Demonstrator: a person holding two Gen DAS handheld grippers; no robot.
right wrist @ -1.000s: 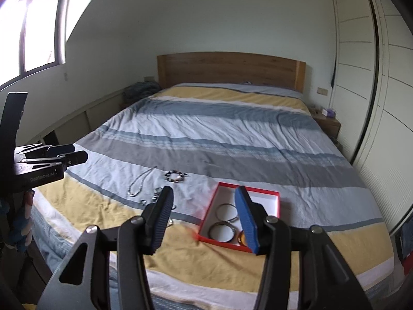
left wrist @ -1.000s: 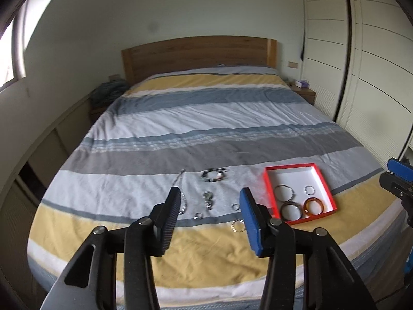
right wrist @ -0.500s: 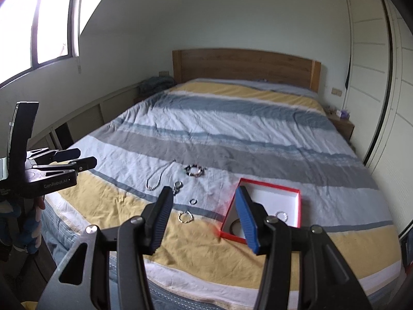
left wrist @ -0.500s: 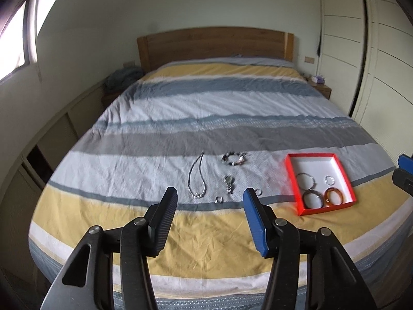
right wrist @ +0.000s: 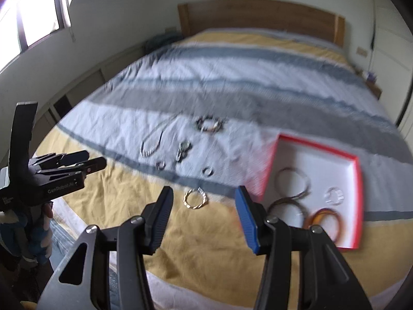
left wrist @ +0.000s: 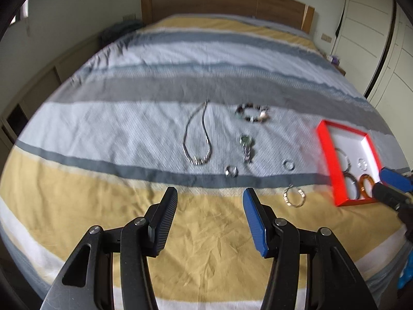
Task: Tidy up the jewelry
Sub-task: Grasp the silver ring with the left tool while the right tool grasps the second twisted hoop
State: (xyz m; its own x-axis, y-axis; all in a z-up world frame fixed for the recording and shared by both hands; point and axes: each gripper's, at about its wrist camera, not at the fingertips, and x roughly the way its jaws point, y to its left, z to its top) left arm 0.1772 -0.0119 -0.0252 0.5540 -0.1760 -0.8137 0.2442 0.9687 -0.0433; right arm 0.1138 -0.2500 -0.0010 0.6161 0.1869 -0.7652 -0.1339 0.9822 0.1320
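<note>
The left gripper (left wrist: 210, 196) hangs over the yellow stripe at the foot of the bed (left wrist: 206, 245), its fingers (left wrist: 169, 206) set moderately wide with nothing between them. The jaws opened slightly within the last second.

In the left wrist view, a silver chain necklace (left wrist: 197, 139) lies on the white stripe at about 12 o'clock from the fingers. A beaded bracelet (left wrist: 253, 113) lies at 1 o'clock from the necklace, a green pendant (left wrist: 246, 146) just below the bracelet. Two small rings (left wrist: 231, 171) (left wrist: 288, 165) lie near the grey stripe, and a gold bangle (left wrist: 294, 196) sits on the yellow stripe at 3 o'clock from the blue finger.

The red-rimmed box (left wrist: 327, 155) lies at 2 o'clock, holding thin bangles, an orange bangle (left wrist: 367, 184) and a small clear ring (left wrist: 362, 164).

The right gripper (right wrist: 204, 201) is also parted to a middling width and empty; the gold bangle (right wrist: 195, 198) shows on the bed beyond its gap, untouched. The box (right wrist: 357, 199) lies at 2 o'clock from it, the orange bangle (right wrist: 326, 218) in the near corner. Both views are blurred.
</note>
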